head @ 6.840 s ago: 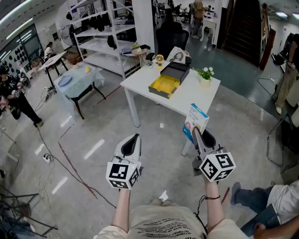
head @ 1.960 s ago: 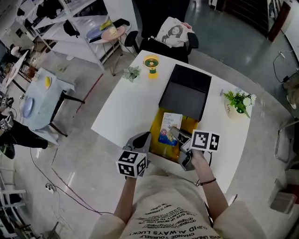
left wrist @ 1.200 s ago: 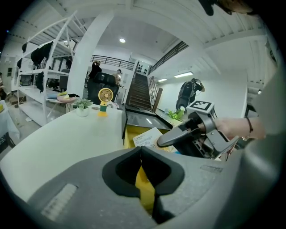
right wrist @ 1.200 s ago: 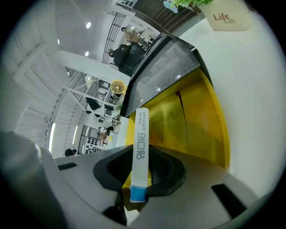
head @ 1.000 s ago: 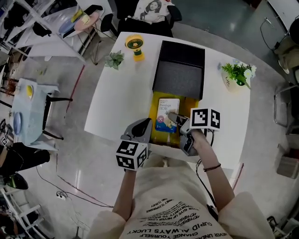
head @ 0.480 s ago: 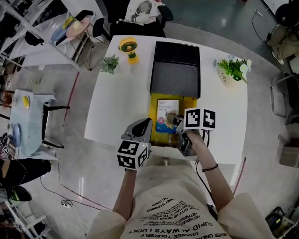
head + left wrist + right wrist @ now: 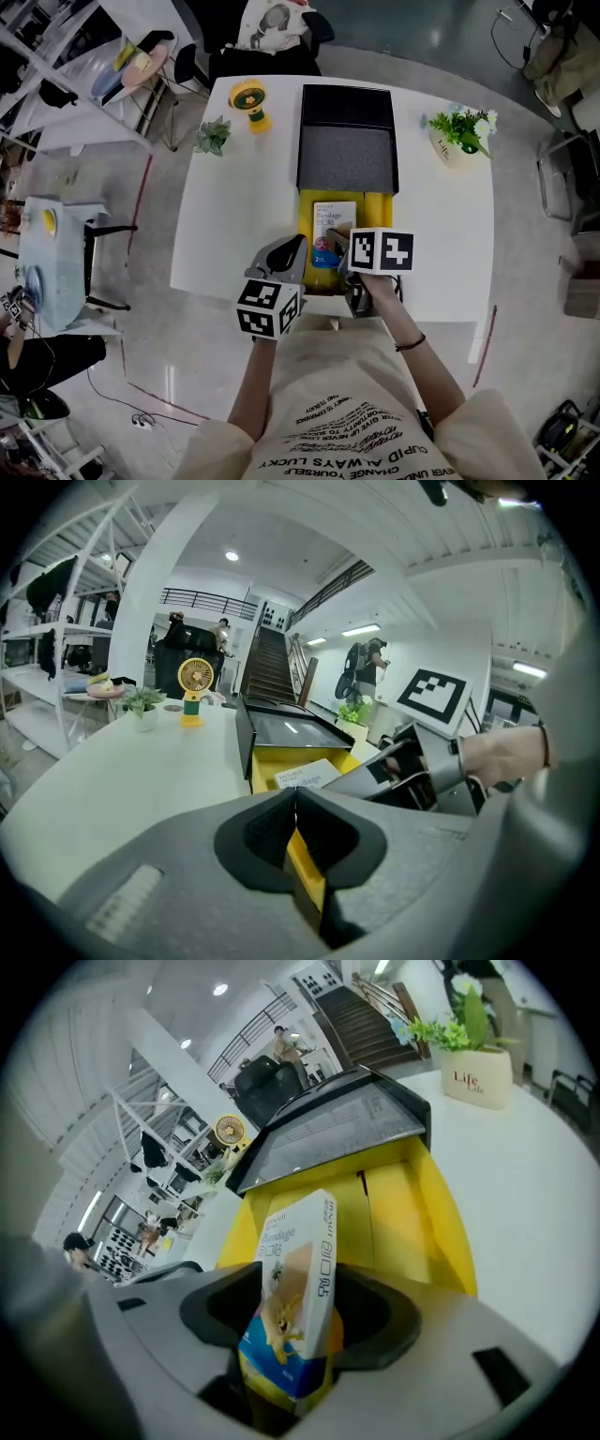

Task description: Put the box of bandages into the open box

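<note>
Bandage box point(image 7: 334, 228) rests in the open box point(image 7: 382, 208) between opening jaws of the outstretched right gripper point(image 7: 345, 240).

- Head view: the right gripper point(image 7: 343, 239) hides the bandage box's point(image 7: 330, 223) bottom right corner.
- The chair point(image 7: 234, 61) at the top is cut off by the edge.

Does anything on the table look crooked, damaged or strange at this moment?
Only one thing: the box of bandages stands tilted on its edge inside the yellow open box, not lying flat. It is between the jaws of the right gripper, which are opening and do not press it. Nothing looks spilled or damaged.
</note>
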